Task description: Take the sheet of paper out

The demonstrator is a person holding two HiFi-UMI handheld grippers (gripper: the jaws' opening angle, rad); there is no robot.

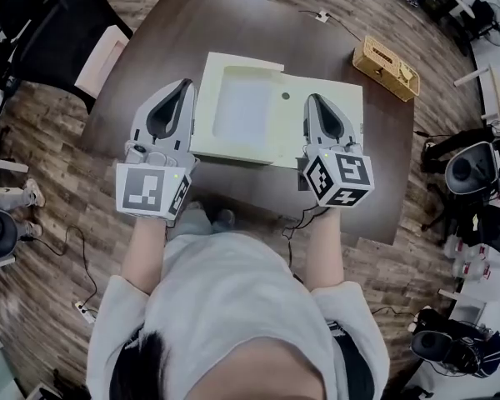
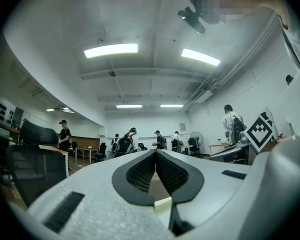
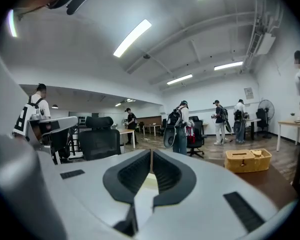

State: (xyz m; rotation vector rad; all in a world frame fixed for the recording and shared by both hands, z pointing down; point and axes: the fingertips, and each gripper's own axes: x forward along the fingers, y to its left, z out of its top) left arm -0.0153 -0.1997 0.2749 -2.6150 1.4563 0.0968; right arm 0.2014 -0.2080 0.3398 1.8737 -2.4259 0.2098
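Note:
A flat cream folder (image 1: pixel 317 119) lies on the dark table (image 1: pixel 175 23), with a pale white sheet (image 1: pixel 243 107) showing in its left half. My left gripper (image 1: pixel 186 84) hangs just off the folder's left edge, shut and holding nothing. My right gripper (image 1: pixel 314 98) is over the folder's right part, also shut and holding nothing. In the left gripper view the jaws (image 2: pixel 155 151) meet at their tips, and a cream folder edge (image 2: pixel 162 204) shows below them. In the right gripper view the shut jaws (image 3: pixel 151 151) frame a bit of cream folder (image 3: pixel 149 181).
A woven yellow basket (image 1: pixel 387 67) stands near the table's far right corner, also seen as the basket (image 3: pixel 247 160) in the right gripper view. A black office chair (image 1: pixel 58 23) with a beige pad (image 1: pixel 100 61) stands at the table's left. Cables lie on the wooden floor.

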